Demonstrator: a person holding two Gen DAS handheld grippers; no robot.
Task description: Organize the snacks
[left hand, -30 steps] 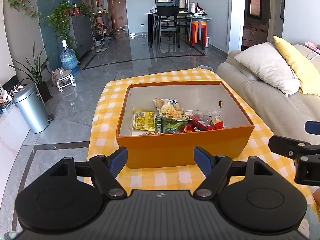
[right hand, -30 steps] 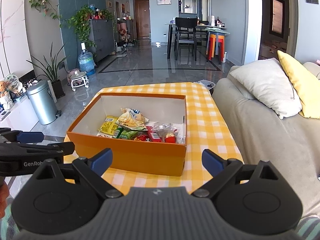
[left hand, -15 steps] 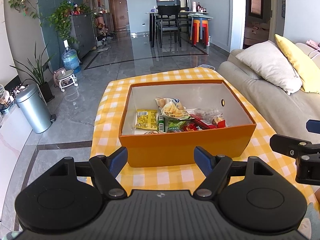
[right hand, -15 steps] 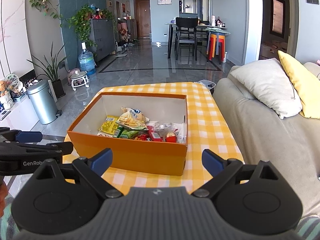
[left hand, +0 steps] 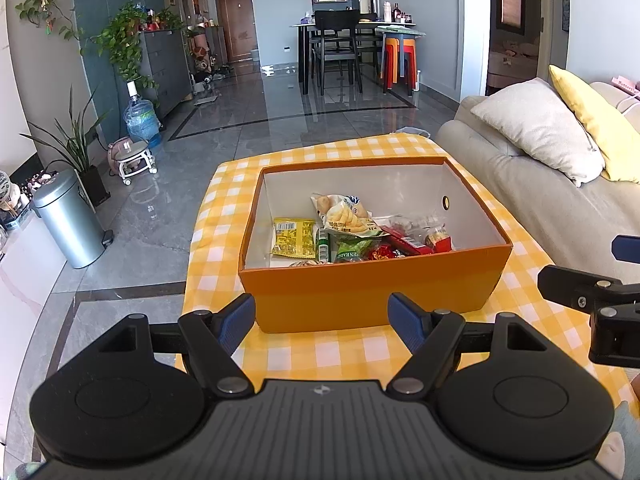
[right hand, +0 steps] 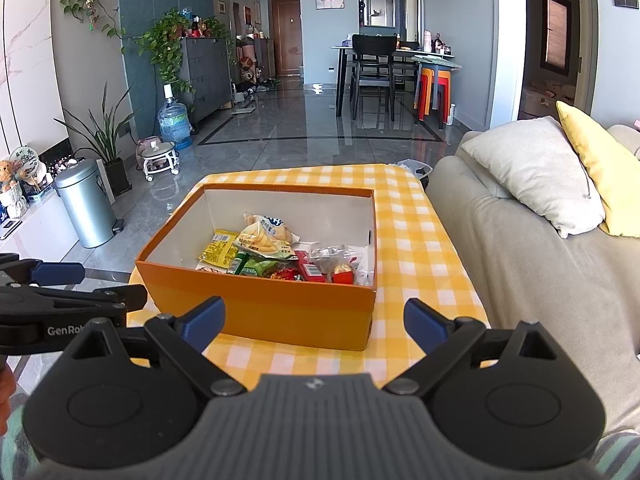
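Observation:
An orange box [left hand: 372, 284] with a white inside stands on a table with a yellow checked cloth [left hand: 224, 216]. Several snack packets lie in it: a yellow packet [left hand: 293, 237], a pale chip bag [left hand: 345, 216], green [left hand: 352, 249] and red [left hand: 404, 242] packets. The box also shows in the right wrist view [right hand: 260, 308], with the chip bag [right hand: 264, 236] on top. My left gripper [left hand: 322, 316] is open and empty, just in front of the box's near wall. My right gripper [right hand: 314, 318] is open and empty, in front of the box's near right corner.
A beige sofa [left hand: 532, 200] with a white cushion [left hand: 540, 136] and a yellow cushion [left hand: 596, 120] runs along the table's right side. A steel bin [left hand: 68, 224], plants and a water bottle stand on the floor at left. A dining table with chairs [left hand: 340, 48] is far back.
Both grippers have shifted slightly; the box sits a little further right in the left wrist view. Jaws stay open. The snacks have not moved.

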